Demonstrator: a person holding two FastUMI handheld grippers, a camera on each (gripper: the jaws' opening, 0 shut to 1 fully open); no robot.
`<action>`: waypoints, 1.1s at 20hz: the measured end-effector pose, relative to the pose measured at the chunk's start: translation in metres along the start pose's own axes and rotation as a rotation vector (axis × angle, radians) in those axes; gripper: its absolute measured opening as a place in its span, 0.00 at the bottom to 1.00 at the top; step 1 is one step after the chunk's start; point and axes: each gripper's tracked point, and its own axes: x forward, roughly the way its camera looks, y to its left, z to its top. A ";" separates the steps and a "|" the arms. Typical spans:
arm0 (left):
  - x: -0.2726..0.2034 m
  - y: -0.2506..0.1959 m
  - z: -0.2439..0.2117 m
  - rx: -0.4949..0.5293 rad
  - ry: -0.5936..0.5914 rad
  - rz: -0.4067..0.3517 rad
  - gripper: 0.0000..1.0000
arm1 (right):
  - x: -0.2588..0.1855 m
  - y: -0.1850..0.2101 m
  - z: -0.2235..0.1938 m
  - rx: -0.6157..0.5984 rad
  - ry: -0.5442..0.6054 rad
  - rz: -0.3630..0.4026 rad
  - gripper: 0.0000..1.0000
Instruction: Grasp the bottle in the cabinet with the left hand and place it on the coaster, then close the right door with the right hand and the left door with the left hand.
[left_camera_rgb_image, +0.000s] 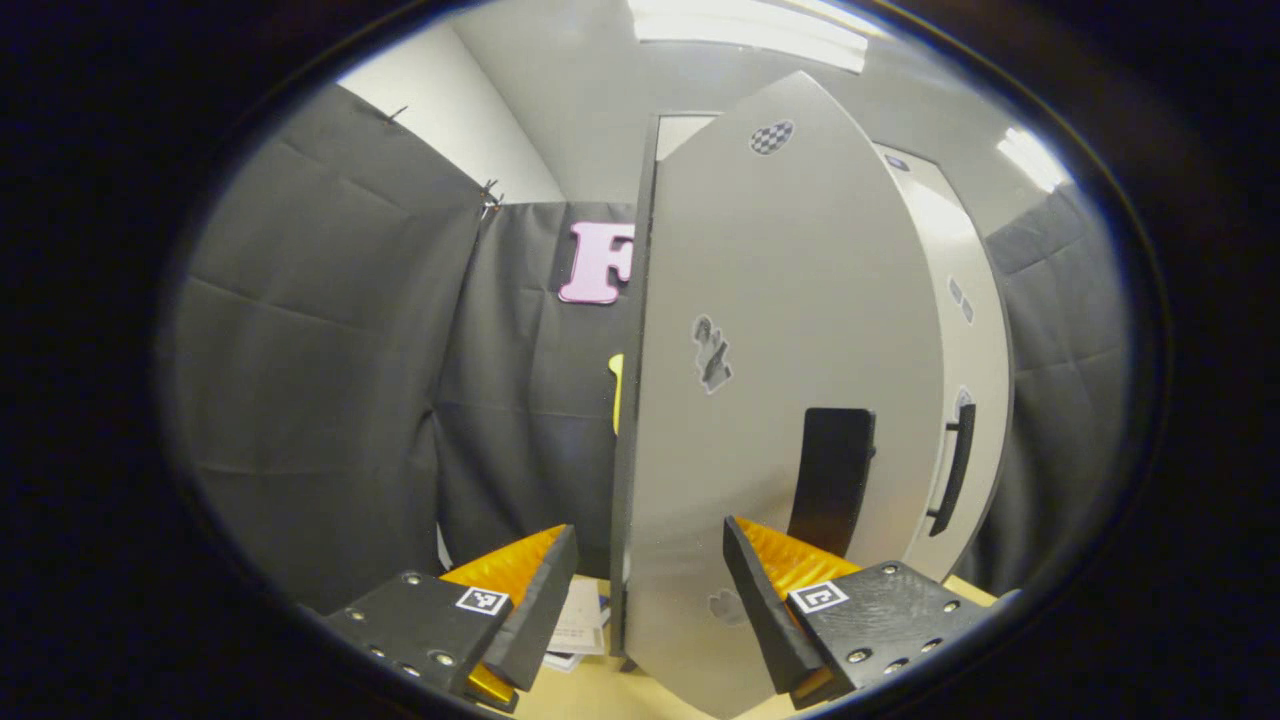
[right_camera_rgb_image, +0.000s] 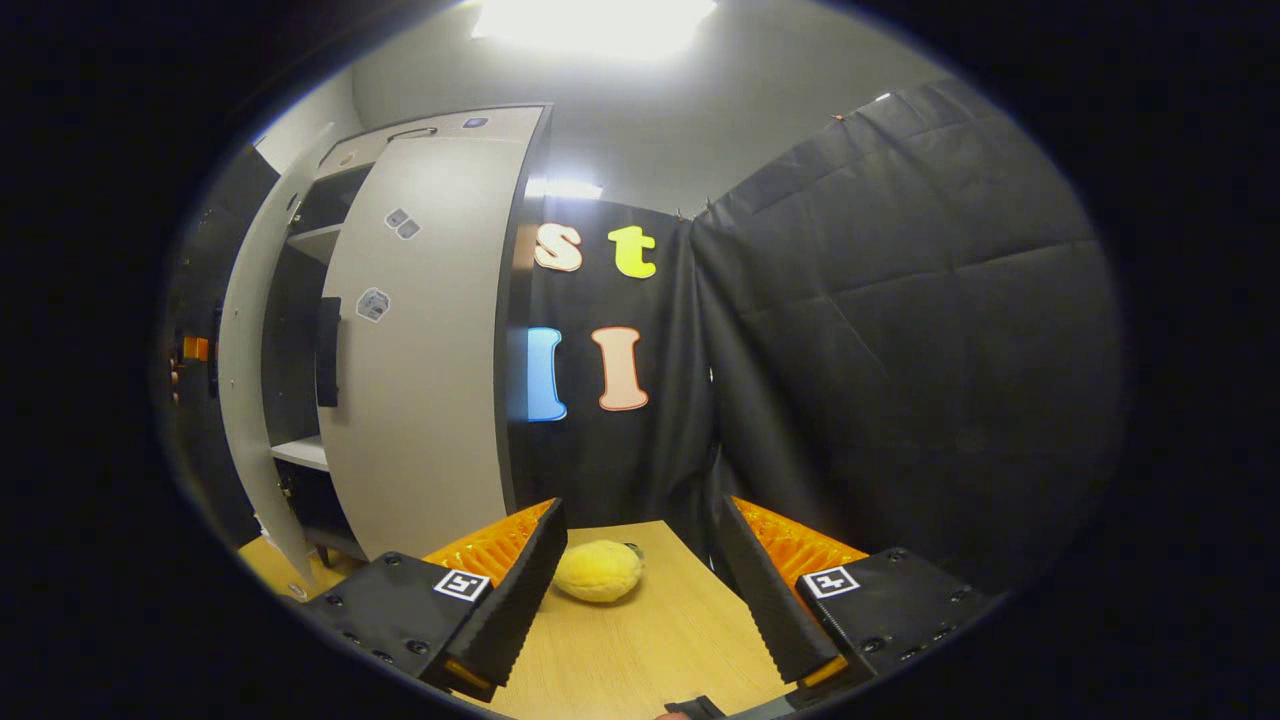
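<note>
**Doors ajar, both jaws empty**

The cabinet (right_camera_rgb_image: 430, 330) stands on my bench (right_camera_rgb_image: 640, 640). Its left door (left_camera_rgb_image: 780, 400) hangs partly open just ahead of my left gripper (left_camera_rgb_image: 650, 590), and its right door (right_camera_rgb_image: 420, 370) is nearly closed. I cannot see the bottle or the coaster. My right gripper (right_camera_rgb_image: 640, 590) hovers over the bench near a yellow plush toy (right_camera_rgb_image: 598, 570). Both jaws are spread wide, holding nothing.

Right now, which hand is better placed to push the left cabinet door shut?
Left, I'd say. The left gripper is at the left door, jaws open, its edge showing between them. The right gripper points at a yellow soft object, cabinet off to its side.
</note>
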 end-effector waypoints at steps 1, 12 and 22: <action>0.004 -0.012 -0.003 -0.009 0.005 -0.014 0.86 | -0.001 -0.001 -0.001 -0.006 0.000 0.000 0.97; 0.018 -0.048 -0.003 0.096 -0.004 -0.038 0.92 | -0.022 0.005 0.008 -0.057 -0.032 0.060 0.98; -0.012 -0.043 0.031 0.169 -0.053 0.014 0.86 | -0.043 0.057 0.048 0.029 -0.094 0.275 0.98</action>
